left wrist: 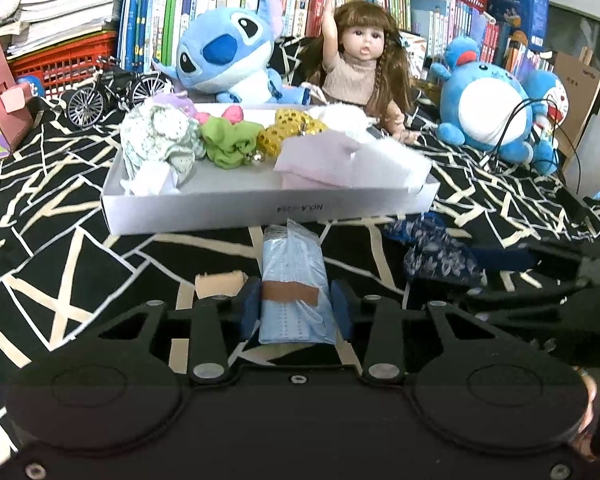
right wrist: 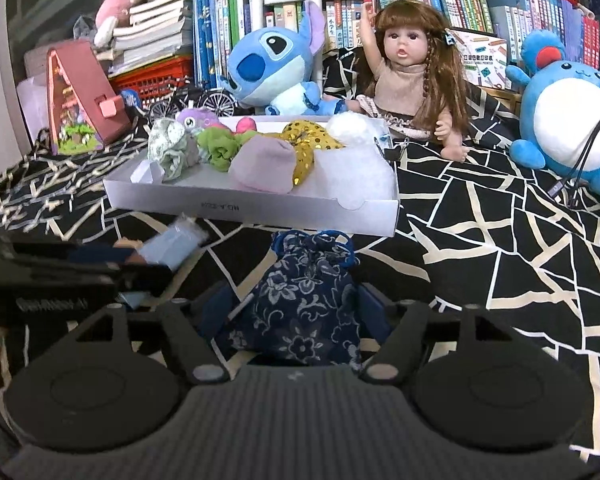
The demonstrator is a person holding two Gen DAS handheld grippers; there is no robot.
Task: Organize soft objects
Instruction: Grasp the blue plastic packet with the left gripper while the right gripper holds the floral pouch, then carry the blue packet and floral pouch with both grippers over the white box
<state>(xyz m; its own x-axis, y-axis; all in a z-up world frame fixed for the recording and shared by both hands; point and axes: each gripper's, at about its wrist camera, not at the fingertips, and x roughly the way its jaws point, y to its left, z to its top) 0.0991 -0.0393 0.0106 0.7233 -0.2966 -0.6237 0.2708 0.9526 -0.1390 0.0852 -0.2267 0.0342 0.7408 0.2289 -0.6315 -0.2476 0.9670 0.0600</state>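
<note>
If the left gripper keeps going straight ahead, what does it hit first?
Likely the near wall of the white tray, straight ahead of the left gripper, which is holding the blue packet; depth is uncertain.

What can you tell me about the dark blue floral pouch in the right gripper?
The floral pouch is a soft fabric drawstring bag, navy with pale flower print, its neck gathered by a blue cord at the top. It stands roughly upright, slumped, squeezed between the right gripper's blue pads, just short of the white tray. Whether it rests on the black patterned cloth is unclear.
</note>
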